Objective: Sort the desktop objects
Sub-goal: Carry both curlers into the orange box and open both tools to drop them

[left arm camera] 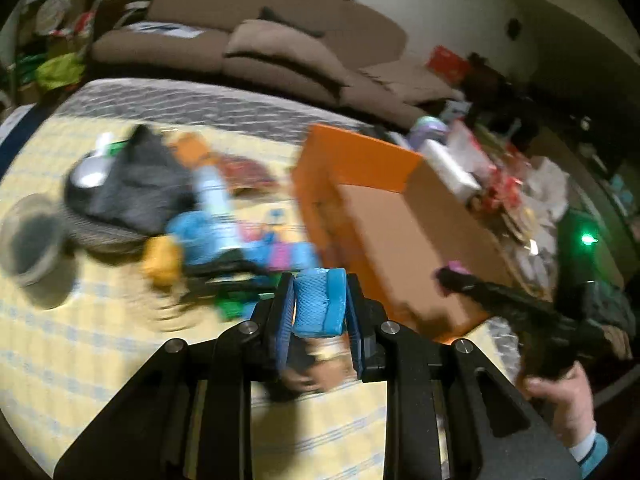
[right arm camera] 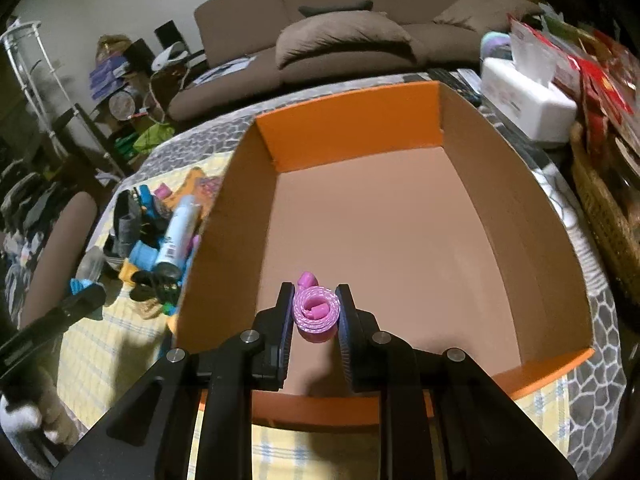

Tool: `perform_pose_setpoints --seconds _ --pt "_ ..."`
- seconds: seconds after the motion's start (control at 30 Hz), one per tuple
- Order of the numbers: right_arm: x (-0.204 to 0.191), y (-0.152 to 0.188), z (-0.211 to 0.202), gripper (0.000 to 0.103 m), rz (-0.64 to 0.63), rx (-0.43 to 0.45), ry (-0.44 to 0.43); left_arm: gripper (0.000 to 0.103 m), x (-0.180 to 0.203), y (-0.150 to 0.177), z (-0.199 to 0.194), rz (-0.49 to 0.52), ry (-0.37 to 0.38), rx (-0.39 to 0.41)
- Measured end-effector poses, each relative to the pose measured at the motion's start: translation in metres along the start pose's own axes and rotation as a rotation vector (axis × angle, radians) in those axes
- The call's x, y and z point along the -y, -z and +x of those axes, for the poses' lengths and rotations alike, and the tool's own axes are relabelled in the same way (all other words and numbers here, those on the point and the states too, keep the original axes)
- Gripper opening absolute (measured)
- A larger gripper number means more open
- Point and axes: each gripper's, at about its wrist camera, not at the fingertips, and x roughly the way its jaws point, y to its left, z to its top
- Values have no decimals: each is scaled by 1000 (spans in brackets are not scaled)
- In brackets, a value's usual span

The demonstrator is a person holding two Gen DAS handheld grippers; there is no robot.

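pink roll (right arm camera: 316, 312) being pinched in right claw (right arm camera: 314, 314) over orange box (right arm camera: 348, 128) for dropping; left claw (left arm camera: 318, 306) pinching blue roll (left arm camera: 320, 304)

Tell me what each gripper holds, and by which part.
Left gripper: blue rolled strap, clamped across its sides. Right gripper: pink rolled strap, clamped across its sides, above the box.

Dim indoor light, warm and yellowish. The left wrist view is smeared by motion blur, worst from 9 to 11 o'clock; the right wrist view is fairly sharp. Both bend at the edges, with black corners; soft shadows fall toward 6 o'clock
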Motion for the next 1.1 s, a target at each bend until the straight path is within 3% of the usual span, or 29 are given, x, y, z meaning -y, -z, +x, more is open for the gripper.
perform_pose_setpoints --seconds 0.3,0.5,0.73,1.1 --pt "11 6 1 20 -33 -29 14 23 65 9 28 122 59 -8" --pt "15 7 1 20 -36 -31 21 23 76 11 43 122 34 -24" --pt "14 8 0 20 -53 -31 43 23 91 25 60 200 -60 -48" --pt "8 8 0 23 -71 -28 39 24 89 24 59 191 -55 -44"
